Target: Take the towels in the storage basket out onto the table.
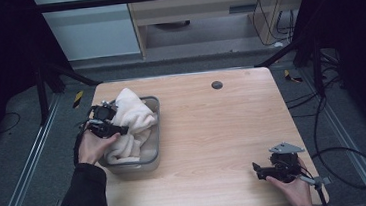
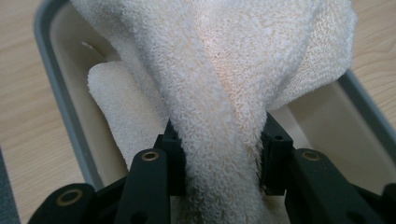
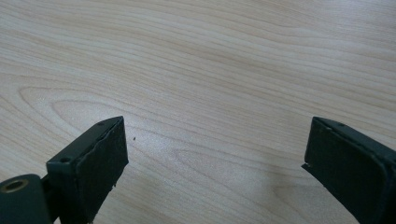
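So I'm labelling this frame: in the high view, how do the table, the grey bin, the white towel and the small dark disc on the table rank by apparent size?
1. Table
2. Grey bin
3. White towel, nearly matching the bin since it spills over the rim, clamped by the left hand-held gripper
4. Dark disc

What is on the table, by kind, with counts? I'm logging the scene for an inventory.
White towel, bunched in the bin: 1
Grey plastic bin: 1
Hand-held grippers, left gripper and right gripper: 2
Dark round spot on the table top: 1
Total: 5
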Tool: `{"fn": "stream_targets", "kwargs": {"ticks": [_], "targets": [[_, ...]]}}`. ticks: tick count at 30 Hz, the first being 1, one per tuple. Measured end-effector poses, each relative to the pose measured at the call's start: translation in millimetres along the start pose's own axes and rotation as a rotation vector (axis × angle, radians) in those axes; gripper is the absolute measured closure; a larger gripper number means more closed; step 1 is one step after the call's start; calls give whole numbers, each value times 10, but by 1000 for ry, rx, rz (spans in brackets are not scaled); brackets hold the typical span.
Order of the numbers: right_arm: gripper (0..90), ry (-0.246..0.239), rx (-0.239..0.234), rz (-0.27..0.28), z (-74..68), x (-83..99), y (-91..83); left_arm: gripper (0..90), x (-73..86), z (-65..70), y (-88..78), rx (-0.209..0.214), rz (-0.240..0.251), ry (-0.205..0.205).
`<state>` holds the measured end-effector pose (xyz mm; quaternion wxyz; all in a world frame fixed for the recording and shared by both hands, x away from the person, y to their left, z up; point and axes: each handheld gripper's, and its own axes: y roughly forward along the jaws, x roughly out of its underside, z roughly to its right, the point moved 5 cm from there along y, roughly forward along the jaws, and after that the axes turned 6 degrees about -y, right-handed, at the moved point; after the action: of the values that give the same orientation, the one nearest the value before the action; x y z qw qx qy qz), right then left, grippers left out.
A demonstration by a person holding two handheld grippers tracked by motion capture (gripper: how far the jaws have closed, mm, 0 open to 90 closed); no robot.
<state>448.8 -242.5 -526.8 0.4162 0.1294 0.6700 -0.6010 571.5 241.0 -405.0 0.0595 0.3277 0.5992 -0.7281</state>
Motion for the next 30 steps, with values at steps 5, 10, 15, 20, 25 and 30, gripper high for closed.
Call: {"fn": "stream_targets", "kwargs": {"ticks": [5, 10, 15, 20, 25, 30], "targets": [[60, -4, -1, 0, 1, 1, 0, 620, -99, 45, -211, 3, 50, 9], [60, -3, -2, -1, 0, 1, 0, 619, -174, 105, -379, 10, 76, 29], [60, -8, 1, 0, 4, 2, 3, 619, -240, 154, -502, 19, 91, 42], [61, -9, 0, 0, 3, 2, 3, 619, -289, 208, -602, 26, 105, 59], [60, -8, -1, 1, 3, 1, 2, 619, -333, 262, -709, 29, 119, 76], [60, -2, -6, -1, -3, 0, 2, 618, -384, 341, -830, 40, 128, 102]]}}
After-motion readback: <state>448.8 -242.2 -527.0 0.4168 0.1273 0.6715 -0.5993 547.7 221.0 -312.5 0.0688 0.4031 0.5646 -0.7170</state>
